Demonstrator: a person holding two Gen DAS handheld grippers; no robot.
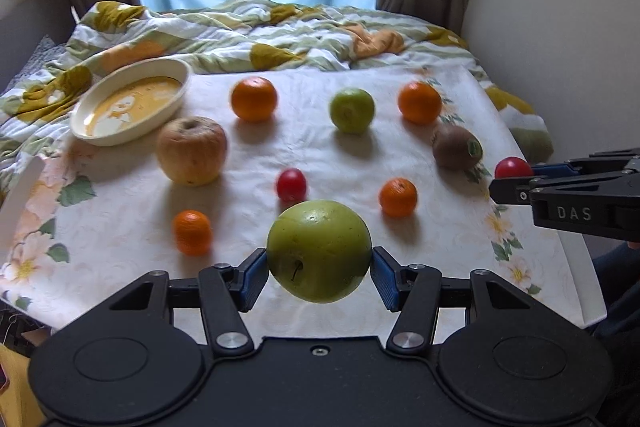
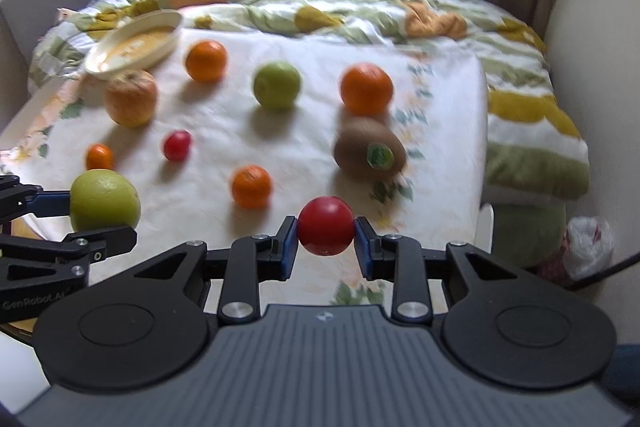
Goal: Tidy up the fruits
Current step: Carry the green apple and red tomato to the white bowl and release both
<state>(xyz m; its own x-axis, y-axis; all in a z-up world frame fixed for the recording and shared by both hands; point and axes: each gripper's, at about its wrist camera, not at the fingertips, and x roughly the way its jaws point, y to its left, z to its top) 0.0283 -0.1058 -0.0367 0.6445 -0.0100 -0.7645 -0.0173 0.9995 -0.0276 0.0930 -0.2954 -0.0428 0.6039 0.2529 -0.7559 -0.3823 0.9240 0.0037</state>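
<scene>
while left gripper [image 1: 319, 263] clamps green apple [image 1: 319, 250], right gripper [image 2: 325, 240] pinches red tomato [image 2: 325, 225].

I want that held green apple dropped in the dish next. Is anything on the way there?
The left gripper holds the green apple. The big yellowish apple sits right in front of the dish, and a small orange lies nearer; lifted over them, nothing visible blocks.

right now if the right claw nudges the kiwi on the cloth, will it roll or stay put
The kiwi is egg-shaped and lies on its side, so it would probably wobble or veer rather than roll straight. Its fuzzy-looking skin on the soft tablecloth likely adds drag, so it should stop soon. It lies near the cloth's right edge, so an outward push risks a fall.
</scene>
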